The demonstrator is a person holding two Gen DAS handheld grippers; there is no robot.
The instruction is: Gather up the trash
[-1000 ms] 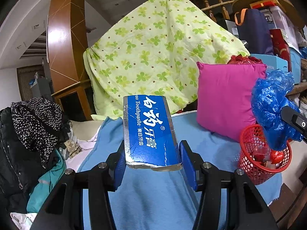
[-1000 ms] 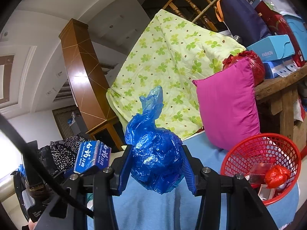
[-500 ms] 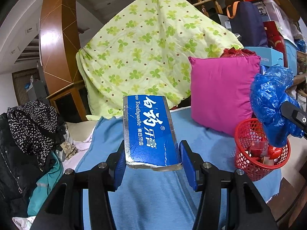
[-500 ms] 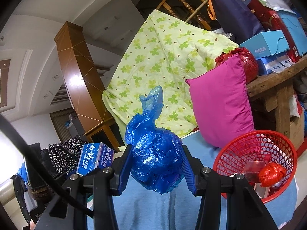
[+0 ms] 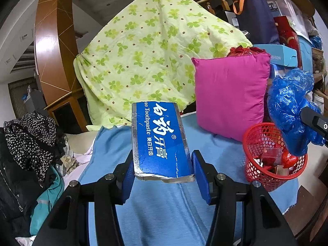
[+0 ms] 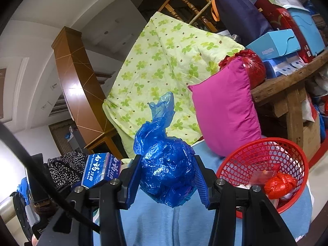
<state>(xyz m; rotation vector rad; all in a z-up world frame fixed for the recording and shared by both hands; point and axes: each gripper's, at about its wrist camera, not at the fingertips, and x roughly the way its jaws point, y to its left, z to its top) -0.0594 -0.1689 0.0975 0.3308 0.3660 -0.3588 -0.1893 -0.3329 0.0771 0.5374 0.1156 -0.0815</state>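
**Both grippers loaded, held above the bed near the red basket**

The left gripper [image 5: 163,171] is pinched on a blue toothpaste box [image 5: 161,138]; the box is clamped at its near end by the blue pads and juts forward, printed face up, clear of the blue bedsheet [image 5: 160,209] below. In the right wrist view the same toothpaste box [image 6: 100,169] is seen at the left, in the air.

The right gripper [image 6: 167,181] is pinched on a crumpled blue plastic bag [image 6: 166,172]; the bag's twisted neck points upward between the fingers. In the left wrist view the blue plastic bag [image 5: 291,110] is seen at the right, above the red basket [image 5: 272,181].

The red basket [image 6: 260,149] is seen at the right edge of the bed, on the blue bedsheet [image 6: 164,225], just in front of a magenta pillow [image 6: 223,110]. A red bag bundle [image 6: 279,185] and some smaller scraps lie inside it.

A green clover-print blanket [image 5: 147,51] is draped behind the bed. A pile of dark clothes [image 5: 28,139] lies at the bed's left edge.
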